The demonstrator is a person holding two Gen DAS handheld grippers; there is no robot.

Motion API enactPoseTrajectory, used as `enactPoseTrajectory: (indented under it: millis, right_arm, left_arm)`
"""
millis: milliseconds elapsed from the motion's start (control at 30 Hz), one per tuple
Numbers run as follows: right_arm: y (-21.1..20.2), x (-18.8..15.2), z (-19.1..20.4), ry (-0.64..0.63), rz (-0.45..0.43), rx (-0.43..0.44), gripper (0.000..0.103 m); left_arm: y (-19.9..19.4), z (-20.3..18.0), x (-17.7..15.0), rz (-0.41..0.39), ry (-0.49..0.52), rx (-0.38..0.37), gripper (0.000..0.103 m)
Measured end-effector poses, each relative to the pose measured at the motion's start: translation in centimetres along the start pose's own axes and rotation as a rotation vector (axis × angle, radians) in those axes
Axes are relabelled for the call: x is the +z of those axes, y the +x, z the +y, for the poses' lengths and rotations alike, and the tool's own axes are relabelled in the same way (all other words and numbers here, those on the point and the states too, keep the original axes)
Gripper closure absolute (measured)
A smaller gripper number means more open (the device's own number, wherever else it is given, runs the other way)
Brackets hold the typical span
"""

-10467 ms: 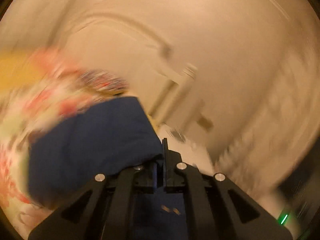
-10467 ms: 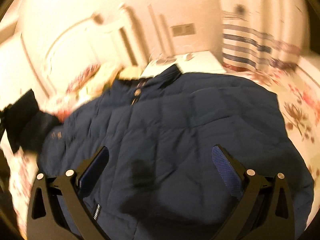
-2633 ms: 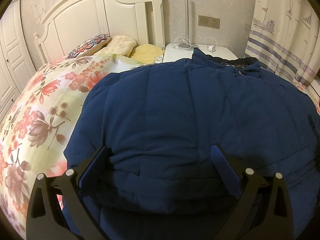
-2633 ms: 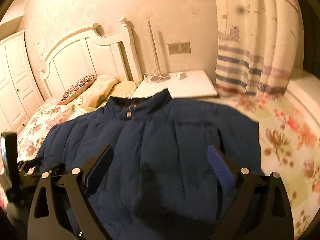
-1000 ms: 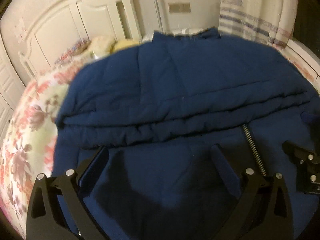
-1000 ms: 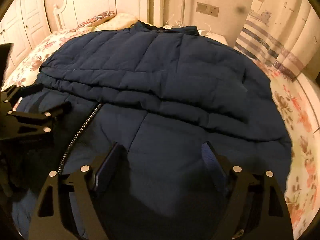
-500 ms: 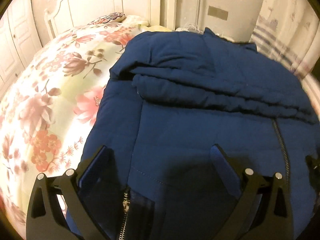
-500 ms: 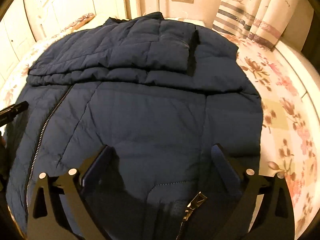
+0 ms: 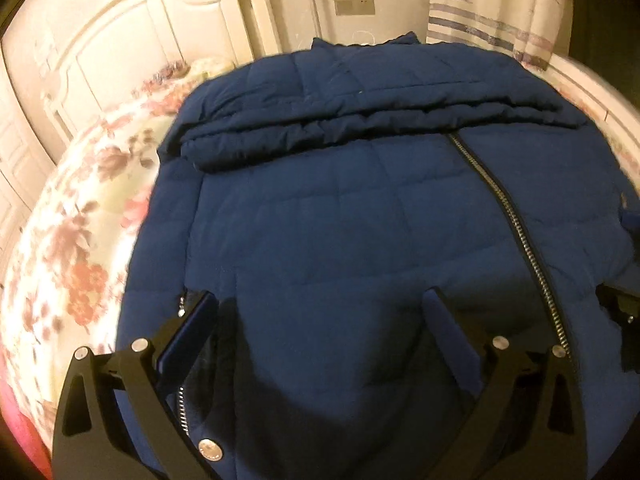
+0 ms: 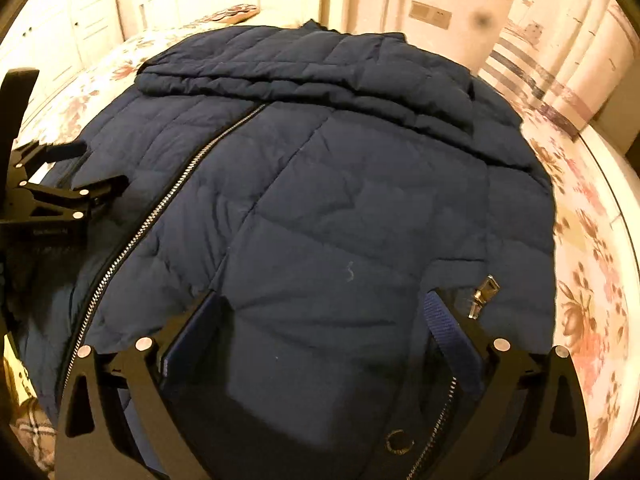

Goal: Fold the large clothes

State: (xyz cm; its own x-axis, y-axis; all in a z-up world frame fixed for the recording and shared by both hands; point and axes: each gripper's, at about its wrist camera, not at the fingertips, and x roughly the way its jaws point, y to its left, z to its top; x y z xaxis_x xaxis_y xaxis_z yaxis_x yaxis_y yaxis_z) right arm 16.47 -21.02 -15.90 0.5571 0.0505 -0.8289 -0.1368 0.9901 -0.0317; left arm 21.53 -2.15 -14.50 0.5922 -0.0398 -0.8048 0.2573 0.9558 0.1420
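The jacket [image 9: 360, 220] lies on the bed [image 9: 80, 240]; left gripper [image 9: 320, 320] and right gripper [image 10: 324, 316] hover over its hem, fingers spread, released.

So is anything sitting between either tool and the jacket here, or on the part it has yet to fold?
Nothing visible. The left tool and right tool are both open just over the hem end of the navy puffer jacket. The quilted panel ahead, crossed by the zipper, carries only the jacket's own folded sleeves.
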Motion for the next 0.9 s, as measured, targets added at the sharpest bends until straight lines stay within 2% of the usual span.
enactPoseTrajectory:
  millis: [67, 167, 233, 300, 367, 500, 567, 667, 733, 800, 900]
  right_arm:
    - [-1.0, -0.4, 0.4, 0.017, -0.023, 0.002, 0.005]
    - [-3.0, -1.6, 1.1, 0.022, -0.083, 0.061, 0.005]
    - [-3.4, -2.7, 1.7, -0.007, -0.093, 0.107, 0.005]
    - [-2.2, -4.1, 2.6, -0.061, -0.059, 0.085, 0.004]
    - [-2.2, -4.6, 2.6, -0.061, -0.092, 0.085, 0.004]
    - [-2.8, -4.4, 2.9, -0.061, -0.068, 0.047, 0.004]
    - [-3.8, -4.8, 3.3, -0.062, -0.081, 0.032, 0.005]
    - [-6.1, -6.1, 4.4, -0.091, -0.147, 0.056, 0.005]
    - [-7.2, -7.4, 5.3, -0.121, -0.178, 0.084, 0.004]
    - [-7.4, -8.7, 6.1, -0.164, -0.183, 0.094, 0.004]
    - [-6.0, -10.6, 6.3, -0.173, -0.162, 0.094, 0.004]
  left_arm:
    - [-0.7, 0.9, -0.4, -0.014, -0.032, 0.012, 0.002]
    - [-2.3, 1.8, -1.7, -0.052, -0.075, 0.006, 0.002]
    - [-3.3, 2.6, -2.9, -0.069, -0.083, 0.005, 0.002]
    - [-3.2, 3.0, -4.5, -0.049, -0.061, 0.051, 0.002]
    - [-2.9, 3.8, -5.5, -0.03, -0.076, 0.022, 0.002]
    - [-3.3, 5.0, -6.1, -0.01, -0.111, 0.022, 0.002]
    - [-4.4, 4.9, -6.5, -0.027, -0.117, 0.026, 0.002]
    - [-6.5, 4.5, -7.5, -0.073, -0.117, -0.029, 0.002]
    - [-8.2, 3.4, -8.6, -0.108, -0.086, -0.066, 0.002]
    - [-8.9, 1.7, -9.7, -0.127, -0.024, -0.073, 0.002]
    - [-7.7, -0.9, -11.6, -0.121, 0.071, -0.004, 0.002]
